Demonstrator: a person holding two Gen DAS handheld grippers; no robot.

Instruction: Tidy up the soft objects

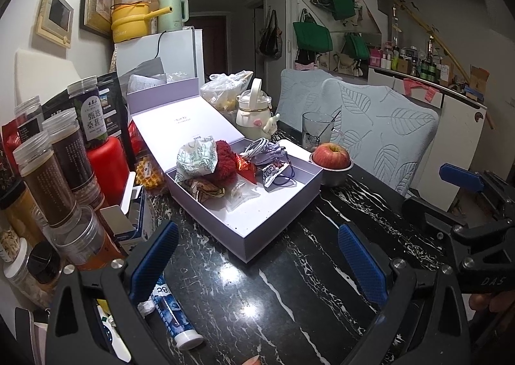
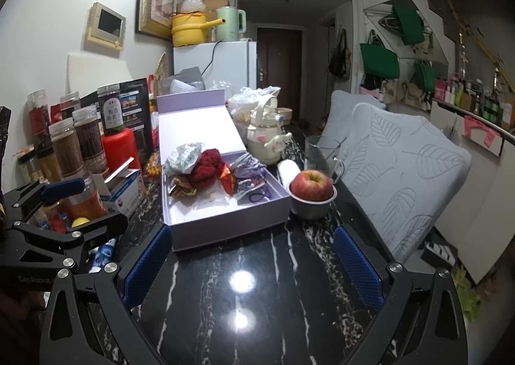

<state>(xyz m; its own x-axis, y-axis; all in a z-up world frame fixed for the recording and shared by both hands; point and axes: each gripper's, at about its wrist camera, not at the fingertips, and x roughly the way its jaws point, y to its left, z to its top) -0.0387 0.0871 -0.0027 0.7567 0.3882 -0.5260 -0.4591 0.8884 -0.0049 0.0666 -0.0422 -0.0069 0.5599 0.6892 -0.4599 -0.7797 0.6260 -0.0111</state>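
Observation:
An open lilac box (image 1: 276,226) (image 2: 225,226) sits on the black marble table. Inside lie a patterned white-green cloth (image 1: 196,160) (image 2: 185,155), a red fuzzy item (image 1: 225,162) (image 2: 207,168), a lilac pouch (image 1: 273,152) (image 2: 249,168), a red wrapper (image 1: 246,168), a brown wrapper (image 1: 206,188) and clear packets. My left gripper (image 1: 257,255) is open and empty, just short of the box's front corner. My right gripper (image 2: 252,258) is open and empty, in front of the box. Each gripper shows at the edge of the other's view.
Jars (image 1: 48,178) and a red bottle (image 1: 106,168) crowd the left side. A blue tube (image 1: 173,316) lies by my left fingers. An apple in a metal bowl (image 2: 312,194), a glass (image 2: 318,152), a cream kettle (image 2: 265,136) and leaf-patterned chairs (image 2: 402,172) stand to the right.

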